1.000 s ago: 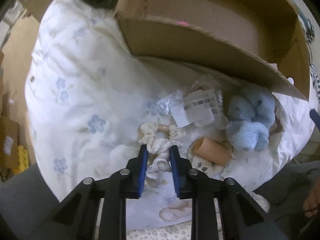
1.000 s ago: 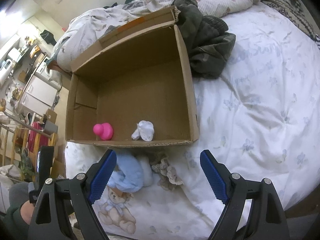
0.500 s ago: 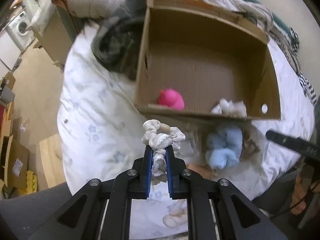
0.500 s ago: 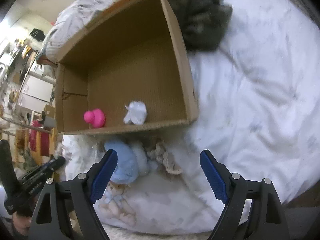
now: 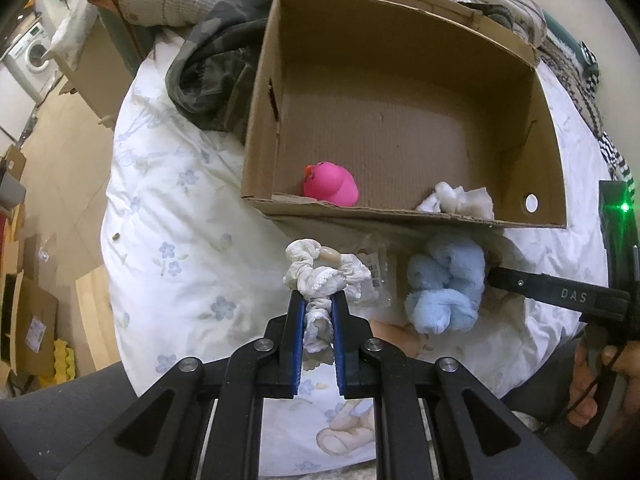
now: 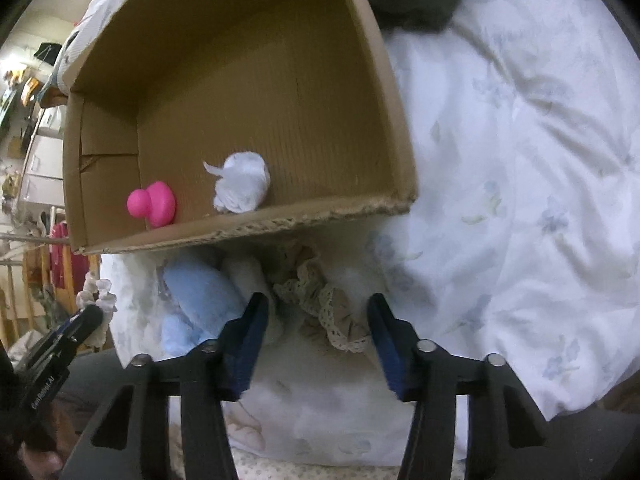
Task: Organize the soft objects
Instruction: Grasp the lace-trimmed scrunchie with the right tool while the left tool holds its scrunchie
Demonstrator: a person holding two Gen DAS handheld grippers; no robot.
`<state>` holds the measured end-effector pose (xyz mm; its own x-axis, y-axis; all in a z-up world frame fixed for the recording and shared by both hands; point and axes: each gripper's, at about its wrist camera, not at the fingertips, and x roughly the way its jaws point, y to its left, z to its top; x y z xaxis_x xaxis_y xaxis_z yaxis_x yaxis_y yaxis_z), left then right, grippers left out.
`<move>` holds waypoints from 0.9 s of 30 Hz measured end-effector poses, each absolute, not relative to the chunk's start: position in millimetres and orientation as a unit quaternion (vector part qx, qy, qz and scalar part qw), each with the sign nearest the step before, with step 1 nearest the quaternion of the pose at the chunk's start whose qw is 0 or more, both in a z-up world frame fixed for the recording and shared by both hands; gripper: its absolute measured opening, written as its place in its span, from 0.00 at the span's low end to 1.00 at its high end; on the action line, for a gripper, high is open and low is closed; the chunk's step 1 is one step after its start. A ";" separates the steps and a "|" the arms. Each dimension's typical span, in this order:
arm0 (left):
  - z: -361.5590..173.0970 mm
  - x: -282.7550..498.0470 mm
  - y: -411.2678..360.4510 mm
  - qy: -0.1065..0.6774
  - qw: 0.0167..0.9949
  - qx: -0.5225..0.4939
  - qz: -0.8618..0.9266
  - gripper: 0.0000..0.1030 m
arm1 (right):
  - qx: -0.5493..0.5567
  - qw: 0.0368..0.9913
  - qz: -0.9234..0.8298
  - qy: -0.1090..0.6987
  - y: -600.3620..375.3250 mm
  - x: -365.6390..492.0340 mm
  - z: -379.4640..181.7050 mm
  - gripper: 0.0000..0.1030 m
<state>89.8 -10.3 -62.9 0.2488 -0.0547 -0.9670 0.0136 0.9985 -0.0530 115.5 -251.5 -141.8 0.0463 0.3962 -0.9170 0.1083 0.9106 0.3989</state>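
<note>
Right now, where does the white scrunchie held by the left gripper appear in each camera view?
Left wrist view: the white scrunchie is at lower centre, clamped in the left gripper, just before the cardboard box.
Right wrist view: it shows small at the left edge, below the box's near left corner.
Shared landmark: the pink duck inside the box.
</note>
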 end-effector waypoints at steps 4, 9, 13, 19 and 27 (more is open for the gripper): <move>-63.1 90.0 -11.5 0.611 0.791 -0.014 -0.021 0.11 | 0.197 0.691 0.109 0.687 -252.3 115.1 -145.6 0.31; -61.6 91.1 -10.6 0.614 0.789 -0.027 -0.026 0.11 | 0.180 0.701 0.119 0.680 -249.5 112.3 -137.4 0.13; -56.5 88.7 -9.0 0.606 0.795 -0.031 -0.020 0.11 | 0.176 0.711 0.128 0.668 -251.5 103.5 -124.6 0.13; -54.2 80.8 -4.3 0.601 0.799 -0.030 -0.012 0.11 | 0.172 0.726 0.144 0.650 -251.7 89.3 -104.1 0.13; -32.9 67.6 5.1 0.578 0.815 -0.041 0.007 0.11 | 0.196 0.751 0.178 0.605 -253.6 69.8 -63.6 0.12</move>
<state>67.6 5.1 -32.9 0.3312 -0.0350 -0.9429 -0.0587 0.9966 -0.0577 69.8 -253.6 -63.6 0.2043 0.5047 -0.8388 -0.0302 0.8597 0.5100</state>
